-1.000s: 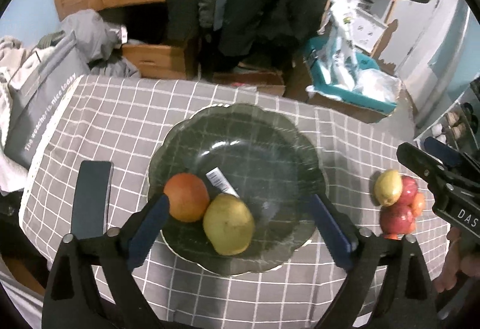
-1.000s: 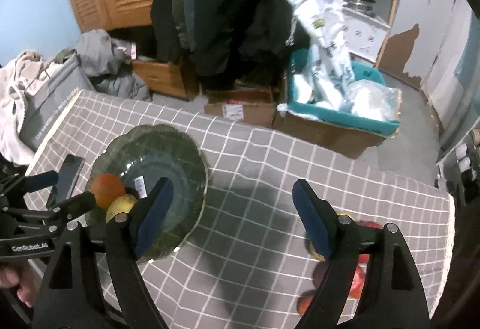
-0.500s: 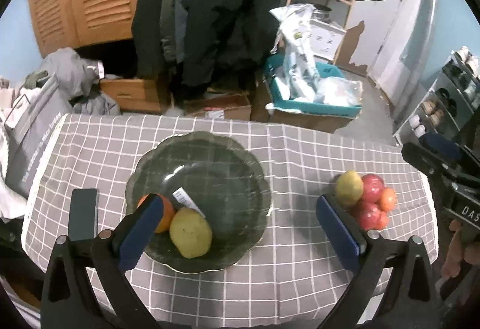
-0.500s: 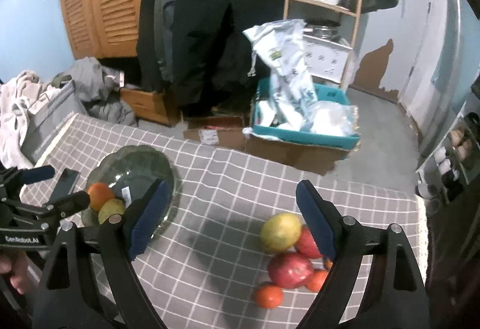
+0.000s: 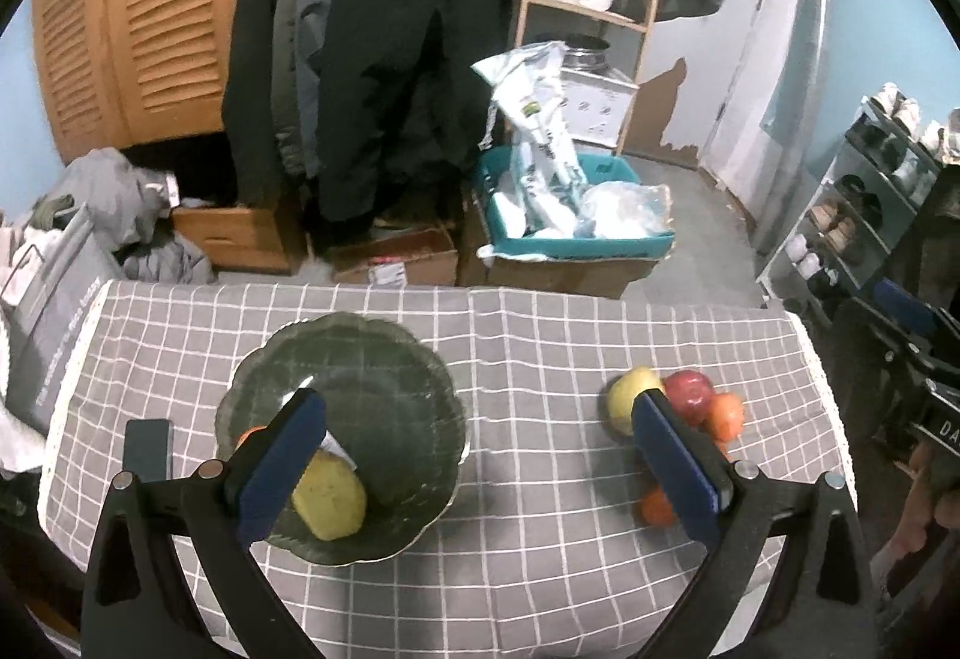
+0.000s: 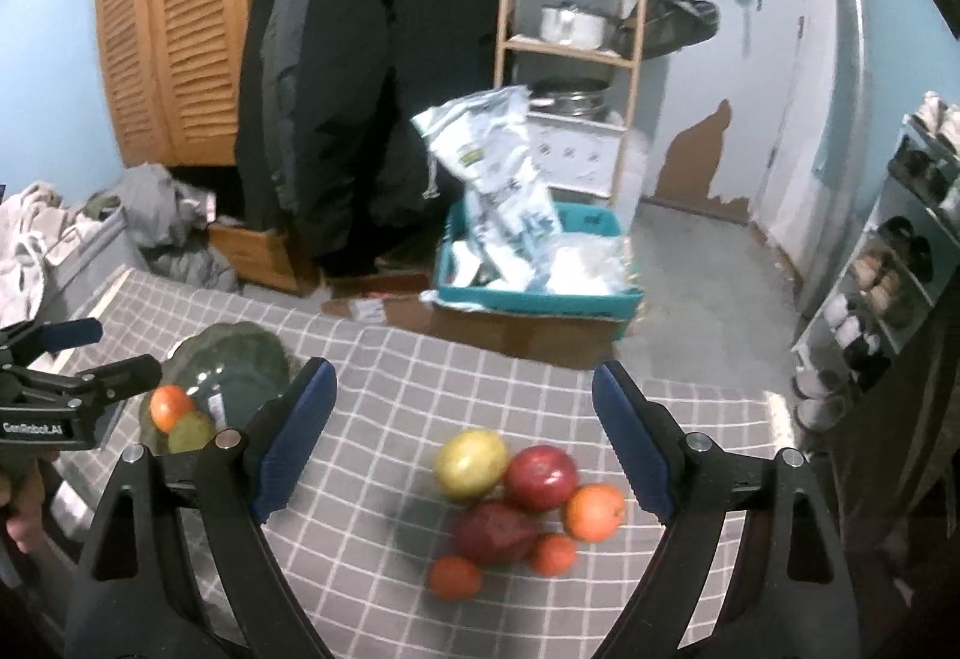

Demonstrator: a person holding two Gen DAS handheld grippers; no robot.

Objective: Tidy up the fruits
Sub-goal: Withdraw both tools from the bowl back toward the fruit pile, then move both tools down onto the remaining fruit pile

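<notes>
A dark green scalloped plate on the checked cloth holds a yellow-green pear and an orange, the orange mostly hidden in the left wrist view. My left gripper hangs open above the cloth between the plate and the fruit pile, nothing between its fingers. The pile sits at the right: a yellow fruit, two red apples and several oranges. My right gripper is open above that pile, holding nothing.
A dark phone-like slab lies on the table left of the plate. Beyond the far edge stand a teal bin on cardboard boxes, hanging coats, a wooden shelf and a shoe rack. A hand holds the left gripper.
Both grippers have risen and pulled back from the table, so the plate and fruit look smaller. The fruit pile has come fully into the right wrist view. The fruits have not moved.
</notes>
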